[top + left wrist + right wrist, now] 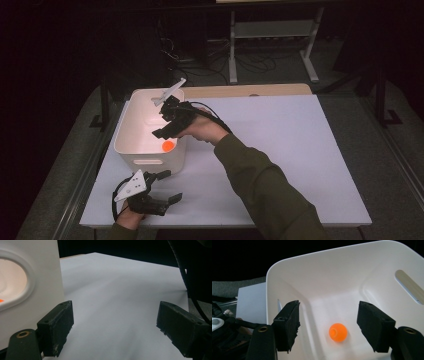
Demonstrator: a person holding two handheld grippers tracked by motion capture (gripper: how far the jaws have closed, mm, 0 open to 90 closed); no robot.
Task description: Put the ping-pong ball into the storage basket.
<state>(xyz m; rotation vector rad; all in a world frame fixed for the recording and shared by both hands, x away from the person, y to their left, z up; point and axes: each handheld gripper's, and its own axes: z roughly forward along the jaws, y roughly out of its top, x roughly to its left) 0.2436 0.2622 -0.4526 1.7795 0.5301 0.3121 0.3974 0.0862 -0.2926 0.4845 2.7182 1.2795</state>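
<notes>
A white plastic bin (150, 160) stands on the left part of the white table (280, 150). On its floor lies a small orange ball (168, 145), apart from both grippers. My right gripper (161, 121) hangs over the bin's right rim, open. In the right gripper view the ball (338, 332) lies loose on the bin's (324, 252) floor below the gap of the right gripper (328, 315). My left gripper (170, 186) rests near the table's front left, just in front of the bin, open with nothing between its jaws. In the left gripper view the left gripper (115, 327) points along bare table with the bin wall (50, 272) at its left.
The bin has slot handles in its end walls (409, 286). A wooden strip (250, 91) runs along the table's far edge. Beyond it stand a white metal frame (272, 30) and loose cables (200, 62) on the dark floor. The table's right half (310, 150) is bare.
</notes>
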